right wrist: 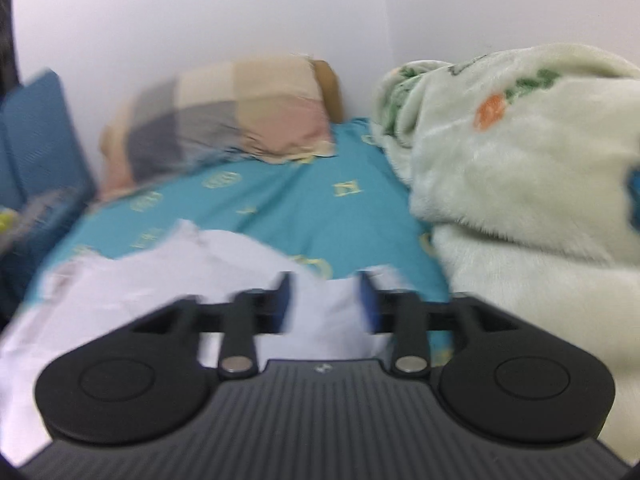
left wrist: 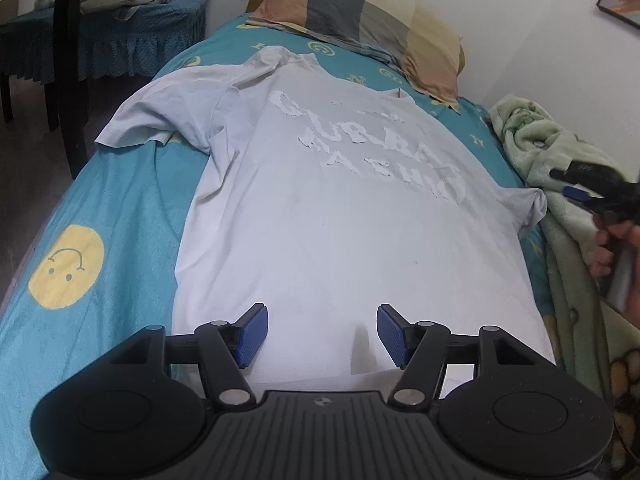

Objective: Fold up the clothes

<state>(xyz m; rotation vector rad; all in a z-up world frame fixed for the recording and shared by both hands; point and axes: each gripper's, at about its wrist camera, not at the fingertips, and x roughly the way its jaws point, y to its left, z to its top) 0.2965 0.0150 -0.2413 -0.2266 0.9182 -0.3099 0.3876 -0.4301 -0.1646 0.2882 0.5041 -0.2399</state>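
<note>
One white T-shirt (left wrist: 320,208) lies flat along your bed (left wrist: 132,216), collar toward the pillow end, hem nearest you. Your left gripper (left wrist: 322,336) and right gripper (right wrist: 324,304) both stand wide, holding nothing.

Teal-sheeted bed (left wrist: 120,208), white T-shirt (left wrist: 320,240), checked pillow (left wrist: 360,20), fleece blanket (right wrist: 520,200)

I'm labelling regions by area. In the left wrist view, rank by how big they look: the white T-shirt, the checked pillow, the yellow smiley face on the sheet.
1. White T-shirt, by far the largest.
2. Checked pillow, though it lies farther away, so it looks smaller than it is.
3. Yellow smiley face, smallest.
</note>
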